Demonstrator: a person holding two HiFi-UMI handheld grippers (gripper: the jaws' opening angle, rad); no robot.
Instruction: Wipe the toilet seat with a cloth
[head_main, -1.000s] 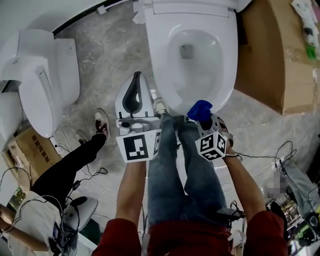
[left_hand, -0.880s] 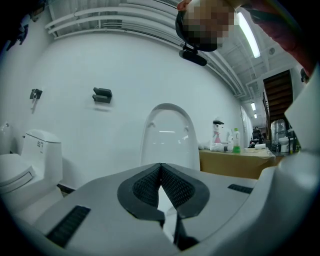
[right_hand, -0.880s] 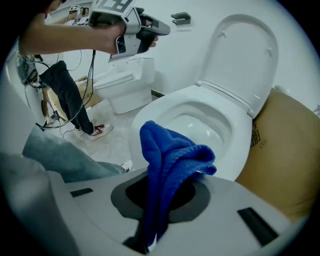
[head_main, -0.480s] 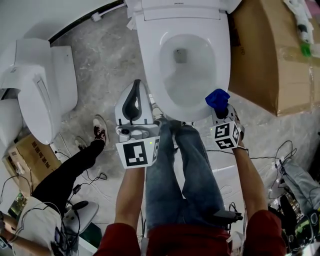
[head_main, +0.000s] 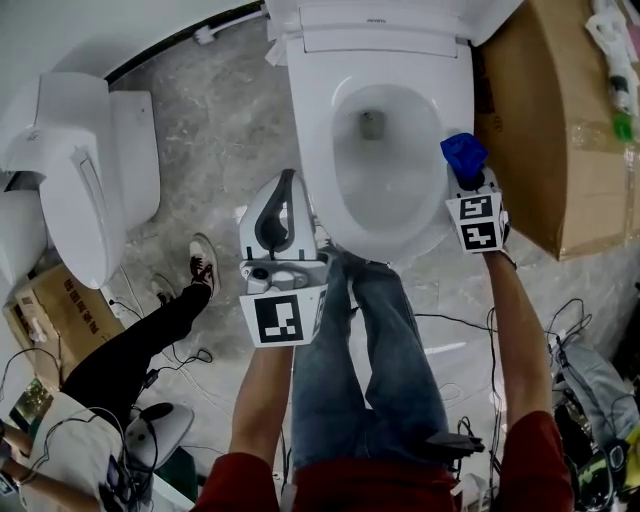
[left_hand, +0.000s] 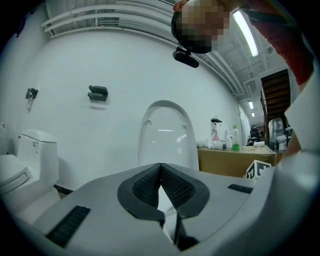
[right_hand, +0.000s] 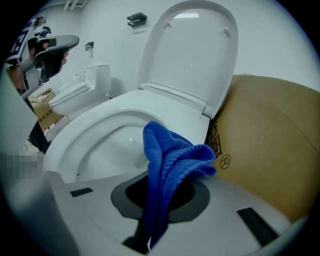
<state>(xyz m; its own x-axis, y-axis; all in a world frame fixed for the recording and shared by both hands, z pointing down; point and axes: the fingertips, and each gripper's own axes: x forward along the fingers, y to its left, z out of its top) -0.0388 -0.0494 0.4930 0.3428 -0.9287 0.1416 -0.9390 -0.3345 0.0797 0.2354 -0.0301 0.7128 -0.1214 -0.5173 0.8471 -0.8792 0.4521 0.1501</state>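
Note:
A white toilet with its lid up stands ahead, its seat ringing the bowl. My right gripper hangs at the seat's right rim, pointing steeply down, shut on a bunched blue cloth. In the right gripper view the cloth rises out of the clamped jaws, with the seat just beyond; whether the cloth touches the seat I cannot tell. My left gripper floats left of the bowl, shut and empty. In the left gripper view its pads meet in front of the raised lid.
A big cardboard box stands close against the toilet's right side. A second toilet is at the left. Another person's leg and shoe lie on the floor at lower left, with cables and a small box. My own legs stand before the bowl.
My right gripper has carried the blue cloth from the bowl's front edge out to the right rim and farther back. The left gripper has hardly shifted.

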